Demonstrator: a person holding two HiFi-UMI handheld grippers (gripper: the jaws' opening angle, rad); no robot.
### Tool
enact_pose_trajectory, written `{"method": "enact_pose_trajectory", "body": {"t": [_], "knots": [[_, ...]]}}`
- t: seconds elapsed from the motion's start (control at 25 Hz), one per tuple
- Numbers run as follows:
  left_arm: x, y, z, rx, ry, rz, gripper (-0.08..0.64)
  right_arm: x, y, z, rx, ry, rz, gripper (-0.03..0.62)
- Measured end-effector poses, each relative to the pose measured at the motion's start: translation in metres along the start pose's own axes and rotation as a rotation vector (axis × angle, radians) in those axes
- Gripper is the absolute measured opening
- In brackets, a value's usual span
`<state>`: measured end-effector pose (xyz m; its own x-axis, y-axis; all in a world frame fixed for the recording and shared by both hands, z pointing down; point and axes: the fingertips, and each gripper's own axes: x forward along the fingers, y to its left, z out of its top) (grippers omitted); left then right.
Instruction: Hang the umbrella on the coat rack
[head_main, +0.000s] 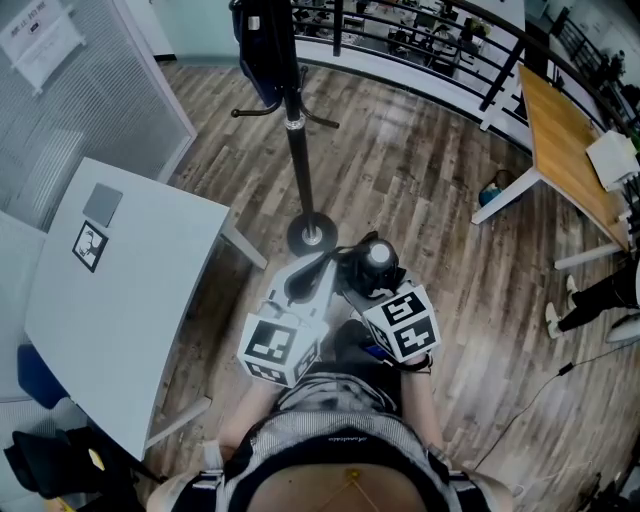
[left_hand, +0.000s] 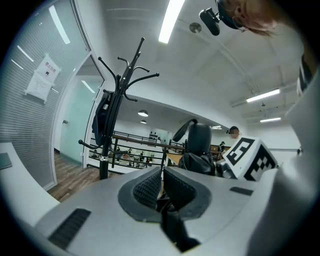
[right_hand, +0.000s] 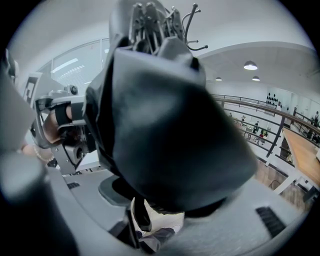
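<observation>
My right gripper is clamping the folded umbrella upright, my left gripper is pinching its strap; the coat rack is standing straight ahead, hooks higher

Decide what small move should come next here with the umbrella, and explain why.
Probably lift both grippers forward toward the coat rack. The right gripper is clamped on the folded umbrella and the left gripper seems to pinch its strap, yet both sit low by the person's body, apart from the rack's hooks.
</observation>
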<state>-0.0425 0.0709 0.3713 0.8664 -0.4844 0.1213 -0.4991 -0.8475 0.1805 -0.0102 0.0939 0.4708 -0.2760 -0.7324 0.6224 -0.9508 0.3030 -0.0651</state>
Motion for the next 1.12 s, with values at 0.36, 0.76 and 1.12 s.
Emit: {"method": "enact_pose_trajectory", "body": {"t": [0.36,0.76,1.12], "knots": [[0.026,0.015,0.01,0.005,0.003,0.014,0.014,0.016,-0.023,0.018,-0.009,0.002,0.015,0.256],[0.055,0.026,0.022,0.004,-0.004,0.065,0.014,0.028,-0.051,0.035,-0.04,0.009,0.056,0.256],[0.08,0.029,0.024,-0.001,-0.02,0.139,0.014,0.037,-0.078,0.041,-0.103,0.021,0.114,0.255]]}}
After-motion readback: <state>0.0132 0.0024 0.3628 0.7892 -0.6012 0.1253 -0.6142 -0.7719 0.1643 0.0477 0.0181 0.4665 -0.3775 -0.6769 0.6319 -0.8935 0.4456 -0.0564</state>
